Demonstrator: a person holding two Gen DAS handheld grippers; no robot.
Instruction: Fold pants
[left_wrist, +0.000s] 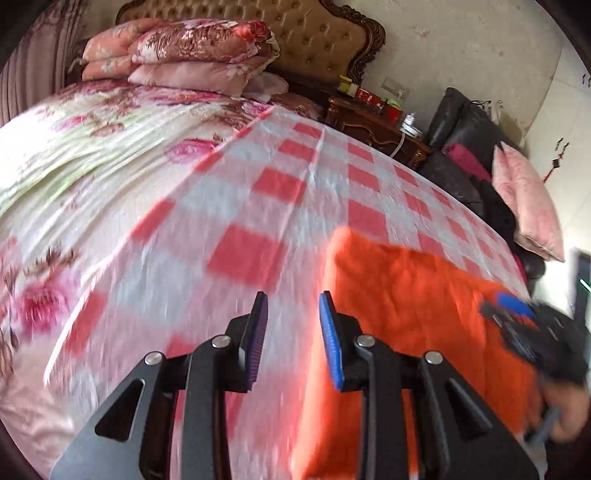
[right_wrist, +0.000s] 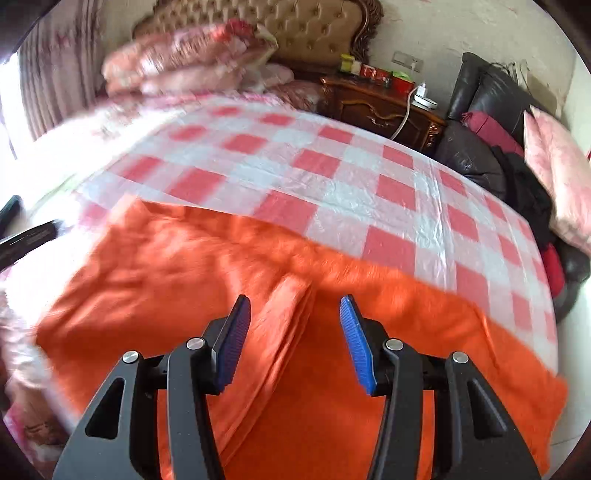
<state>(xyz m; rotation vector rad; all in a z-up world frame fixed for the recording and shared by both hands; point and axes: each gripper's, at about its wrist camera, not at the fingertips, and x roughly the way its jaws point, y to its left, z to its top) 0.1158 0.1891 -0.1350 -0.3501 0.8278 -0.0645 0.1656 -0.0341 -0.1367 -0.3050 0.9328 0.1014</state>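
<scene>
Orange pants (left_wrist: 406, 295) lie spread on a red-and-white checked sheet (left_wrist: 258, 206) on the bed. In the left wrist view my left gripper (left_wrist: 293, 299) stands open over the sheet, just left of the pants' edge, with nothing between its blue pads. The right gripper (left_wrist: 509, 314) shows blurred at the far right over the pants. In the right wrist view my right gripper (right_wrist: 293, 301) hangs open above the pants (right_wrist: 184, 266). A raised fold of the cloth runs beneath its gap, and the pads do not press on it. The left gripper (right_wrist: 37, 216) pokes in at the left edge.
Folded floral quilts (left_wrist: 192, 51) are stacked against the tufted headboard (left_wrist: 314, 40). A floral bedspread (left_wrist: 74, 147) covers the bed's left side. Right of the bed stand a wooden nightstand (right_wrist: 373, 107) and a black leather sofa (right_wrist: 476, 122) with a pink cushion (right_wrist: 554, 166).
</scene>
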